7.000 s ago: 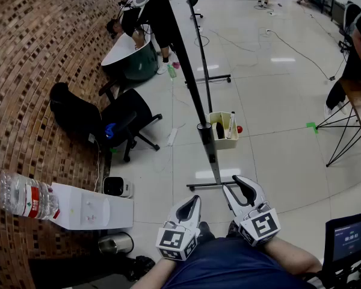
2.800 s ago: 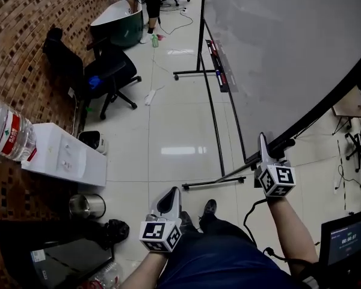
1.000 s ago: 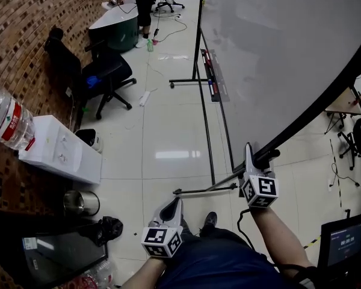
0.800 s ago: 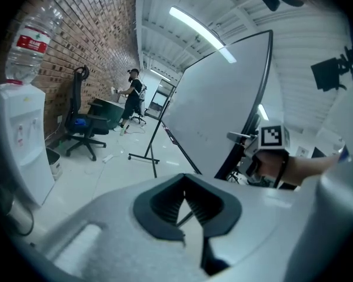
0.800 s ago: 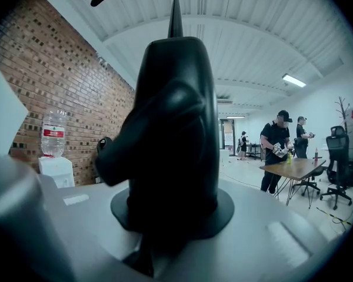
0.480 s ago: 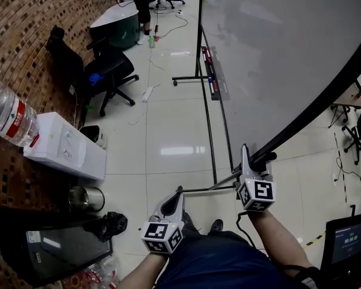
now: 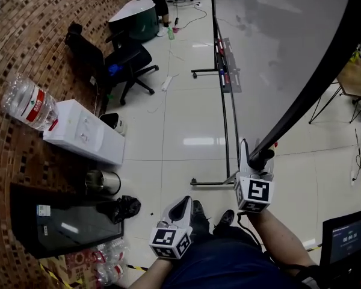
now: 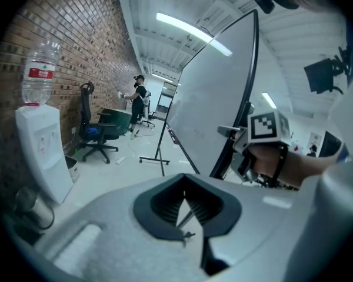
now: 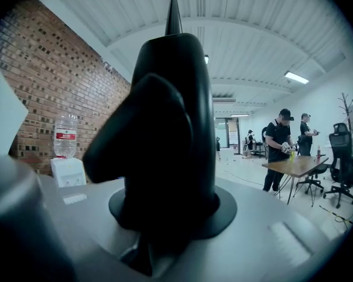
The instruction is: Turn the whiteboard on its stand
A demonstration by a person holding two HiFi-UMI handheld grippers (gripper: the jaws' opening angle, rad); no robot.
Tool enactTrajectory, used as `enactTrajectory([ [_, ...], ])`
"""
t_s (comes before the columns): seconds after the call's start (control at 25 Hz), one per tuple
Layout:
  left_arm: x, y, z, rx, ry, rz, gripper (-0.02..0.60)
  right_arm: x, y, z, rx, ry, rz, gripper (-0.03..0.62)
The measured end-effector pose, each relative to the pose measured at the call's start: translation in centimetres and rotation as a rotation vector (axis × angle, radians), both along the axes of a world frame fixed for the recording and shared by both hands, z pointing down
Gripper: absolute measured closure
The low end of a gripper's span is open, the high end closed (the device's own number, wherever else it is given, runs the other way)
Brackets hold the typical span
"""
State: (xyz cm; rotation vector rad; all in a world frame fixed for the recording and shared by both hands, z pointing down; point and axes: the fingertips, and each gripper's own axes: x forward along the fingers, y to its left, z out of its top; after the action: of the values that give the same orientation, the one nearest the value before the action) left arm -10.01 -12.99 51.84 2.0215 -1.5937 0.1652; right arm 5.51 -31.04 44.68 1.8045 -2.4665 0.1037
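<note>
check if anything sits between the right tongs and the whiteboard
Nothing visible does. The right tongs are at the whiteboard, on its black frame corner, which stands between the jaws as they open. The left tongs hang low by the person's legs, shut and empty, clear of it.

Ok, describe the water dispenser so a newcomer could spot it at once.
Follow the brick wall on the left. Against it, between a black chair and a shiny metal bin, stands the white boxy water dispenser. It alone carries an upturned clear bottle with a red label.
</note>
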Motion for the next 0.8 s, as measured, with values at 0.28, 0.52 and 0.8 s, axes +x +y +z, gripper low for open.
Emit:
enactTrajectory([
  [0.28, -1.7, 2.8, 0.6, -0.010, 0.000, -0.048, 0.575, 0.5, 1.9, 0.8, -0.002, 0.003, -0.001, 0.471],
  [0.52, -1.4, 3.2, -1.2, 0.063, 0.043, 0.017, 0.575, 3.0, 3.1, 0.7, 0.004, -0.007, 0.028, 0.487],
  [0.8, -3.1, 6.3, 1.6, 0.005, 0.133, 0.045, 0.575, 4.3, 5.1, 0.5, 0.007, -0.021, 0.039, 0.491],
])
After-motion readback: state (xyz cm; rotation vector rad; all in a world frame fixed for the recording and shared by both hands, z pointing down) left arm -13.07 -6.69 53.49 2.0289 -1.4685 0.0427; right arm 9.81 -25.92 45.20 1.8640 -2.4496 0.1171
